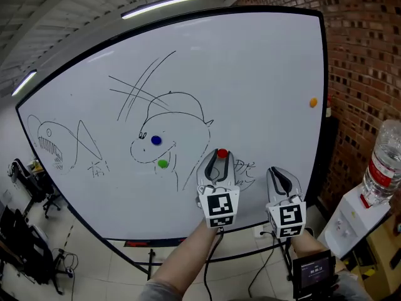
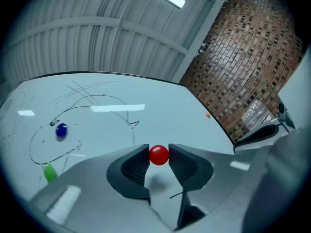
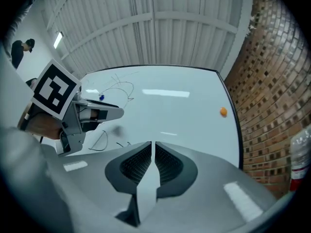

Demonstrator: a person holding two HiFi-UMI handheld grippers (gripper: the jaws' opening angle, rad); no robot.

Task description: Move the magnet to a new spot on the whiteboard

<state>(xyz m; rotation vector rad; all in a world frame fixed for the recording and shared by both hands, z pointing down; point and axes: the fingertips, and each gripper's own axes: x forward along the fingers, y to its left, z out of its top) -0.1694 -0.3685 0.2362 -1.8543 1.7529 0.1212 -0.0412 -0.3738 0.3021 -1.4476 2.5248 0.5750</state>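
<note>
Fingers (image 2: 137,165) of the left gripper (image 2: 159,152) were clamped on the red magnet (image 2: 159,156), one ribbed pad against each side of it; the magnet sat at the very fingertips, in front of the whiteboard (image 1: 250,74); whether it touched the board's surface I could not establish. From the head view I placed the held magnet over the lower middle of the board, just right of a line drawing of a creature's head (image 1: 169,127) and beside some scribbled marks; a blue magnet (image 1: 156,140) sat inside that drawing, a green magnet (image 1: 163,163) just below it, both to the left of the left gripper; an orange magnet (image 1: 313,103) sat well apart, near the board's right edge. On the right gripper (image 3: 151,147) the fingers (image 3: 167,165) were drawn together with only a thin slit between them and nothing held; that gripper hung beside the left one, to its right, also pointing at the board's lower part. I recorded a brick wall (image 1: 363,55) to the right of the board; a clear water bottle (image 1: 383,165) stood upright on a white unit (image 1: 348,221) against that wall.
</note>
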